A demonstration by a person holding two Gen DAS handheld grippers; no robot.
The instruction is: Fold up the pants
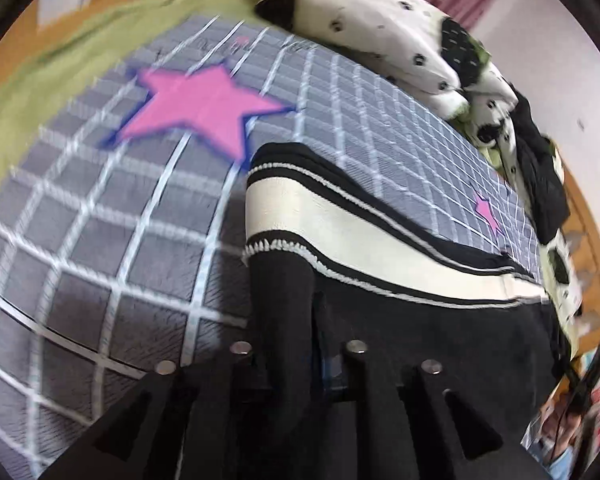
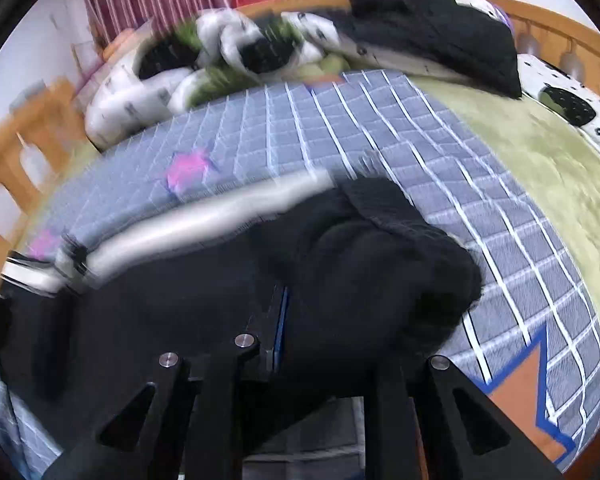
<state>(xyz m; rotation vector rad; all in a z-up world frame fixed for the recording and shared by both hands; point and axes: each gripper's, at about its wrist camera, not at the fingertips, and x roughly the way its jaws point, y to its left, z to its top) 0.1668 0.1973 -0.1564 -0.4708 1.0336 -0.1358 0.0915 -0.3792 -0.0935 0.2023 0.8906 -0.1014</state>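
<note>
Carrying the black pants (image 1: 400,332) with the cream side stripe over the grid-patterned blanket (image 1: 100,248) on the bed, left tool (image 1: 296,320) and right tool (image 2: 284,320) each clamp fabric mid-fold; next, lay edges aligned.

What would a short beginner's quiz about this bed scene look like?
1. True or false: the pants lie on a bare wooden floor.
2. Which colour is the large star on the grid blanket? A green, B pink, C yellow.
3. Fill in: the broad stripe along the black pants is ____.
Key: 1 false, they lie on the grid blanket; 2 B; 3 cream.
</note>
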